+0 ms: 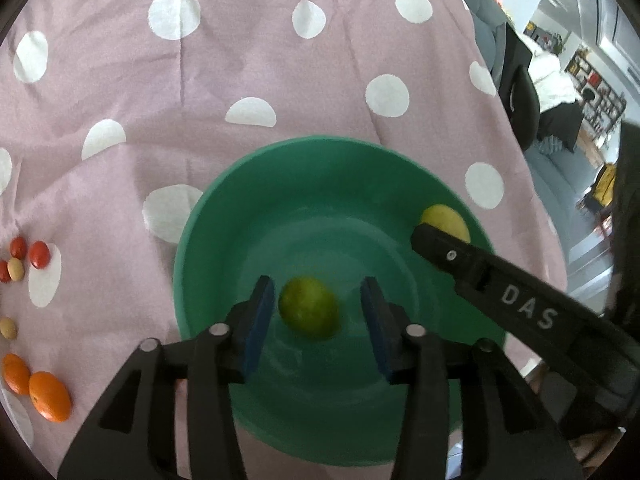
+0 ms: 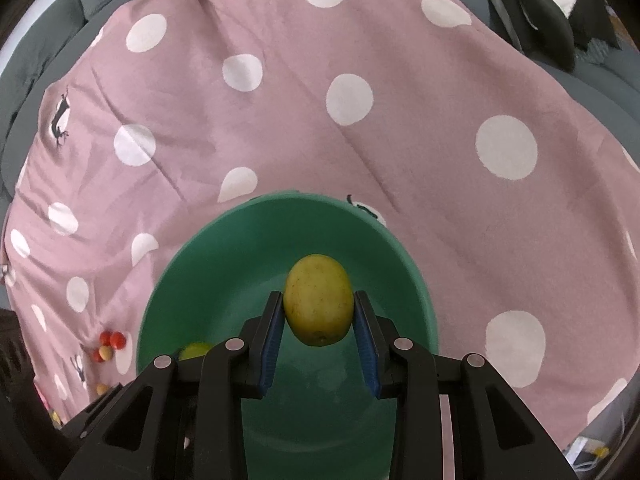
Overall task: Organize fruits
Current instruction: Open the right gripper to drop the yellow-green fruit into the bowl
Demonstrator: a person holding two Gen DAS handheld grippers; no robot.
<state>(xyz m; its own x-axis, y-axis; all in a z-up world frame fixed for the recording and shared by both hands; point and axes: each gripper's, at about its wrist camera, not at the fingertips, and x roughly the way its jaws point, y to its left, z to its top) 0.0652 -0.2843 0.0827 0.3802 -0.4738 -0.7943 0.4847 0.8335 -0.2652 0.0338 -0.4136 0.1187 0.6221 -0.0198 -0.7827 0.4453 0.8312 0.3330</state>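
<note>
A green bowl sits on a pink polka-dot cloth. A green lime lies in the bowl, between the pads of my open left gripper and touching neither. My right gripper is shut on a yellow lemon and holds it above the bowl. In the left wrist view the lemon shows at the bowl's right side, partly hidden by the right gripper. The lime peeks out at the lower left in the right wrist view.
Small red and tan fruits and two orange fruits lie on the cloth left of the bowl. They also show in the right wrist view. Grey cushions and a dark chair border the cloth.
</note>
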